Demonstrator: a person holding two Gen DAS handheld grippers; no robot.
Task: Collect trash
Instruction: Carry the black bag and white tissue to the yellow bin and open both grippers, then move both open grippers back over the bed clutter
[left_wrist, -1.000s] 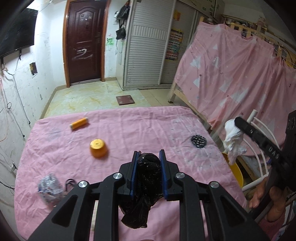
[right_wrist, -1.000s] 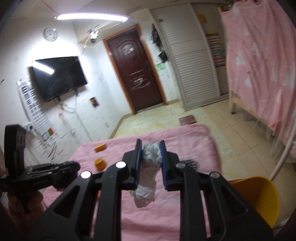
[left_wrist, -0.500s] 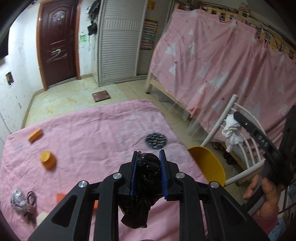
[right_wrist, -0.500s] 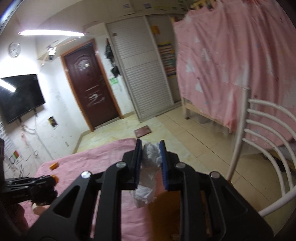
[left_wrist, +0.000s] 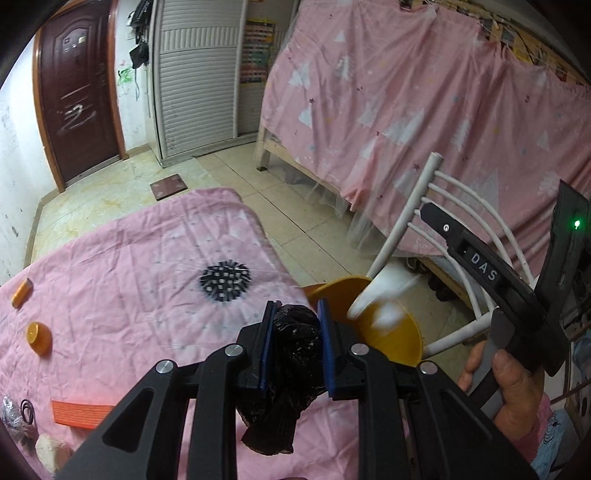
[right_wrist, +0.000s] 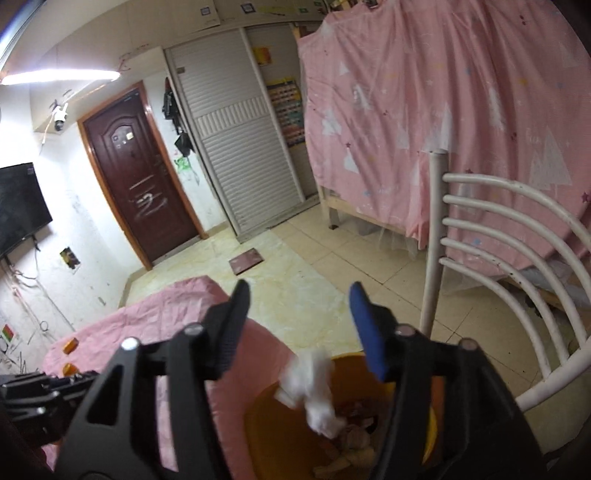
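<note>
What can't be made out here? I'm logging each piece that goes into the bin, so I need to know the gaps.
- White tissue: motion-blurred in both views, so whether it has landed is unclear.
- Yellow bin: right wrist view, contents partly hidden by the open right gripper and the bottom edge.
- Black bag: left wrist view, the left gripper covers its sides.

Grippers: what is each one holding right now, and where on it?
Left gripper pinches the black plastic bag near its bunched top. Right gripper holds nothing; the white tissue hangs free over the yellow bin.
</note>
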